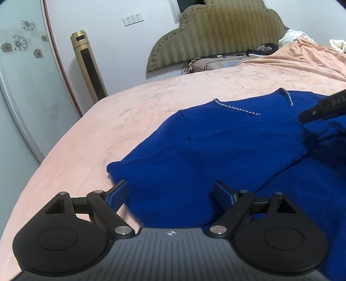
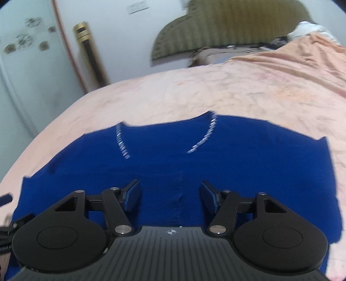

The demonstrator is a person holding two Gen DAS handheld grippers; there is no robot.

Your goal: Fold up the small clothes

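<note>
Two grippers hover over one garment on a bed. Far to the left of the left gripper [image 1: 170,193] stands a pale wardrobe door [image 1: 19,71] printed with outlined flowers, smooth and glossy, and just right of it a tall gold tower fan [image 1: 88,64], a slim cylinder with a dark slatted grille. Two white wall sockets [image 1: 133,19] sit on the wall beyond. The left gripper's blue ribbed pads [image 1: 117,195] stand wide apart, gripping nothing; directly ahead of and beneath them lies the blue sweater [image 1: 216,147], a fine knit with a V neckline edged in small sparkling stones [image 1: 237,109], spread flat on the pink bedsheet [image 1: 108,121], which looks soft and faintly crumpled. Behind rises an olive padded headboard [image 1: 216,36] with vertical stripes and a scalloped top. A fold of the sweater runs diagonally toward the right, where the black tip of the right gripper [image 1: 320,110] enters above the cloth.

In the blurred right wrist view, the right gripper [image 2: 170,195] is likewise spread apart and empty, hanging over the sweater's chest [image 2: 173,164] below the neckline, with a peach blanket [image 2: 302,56] bunched far ahead to its right. No writing is legible anywhere
</note>
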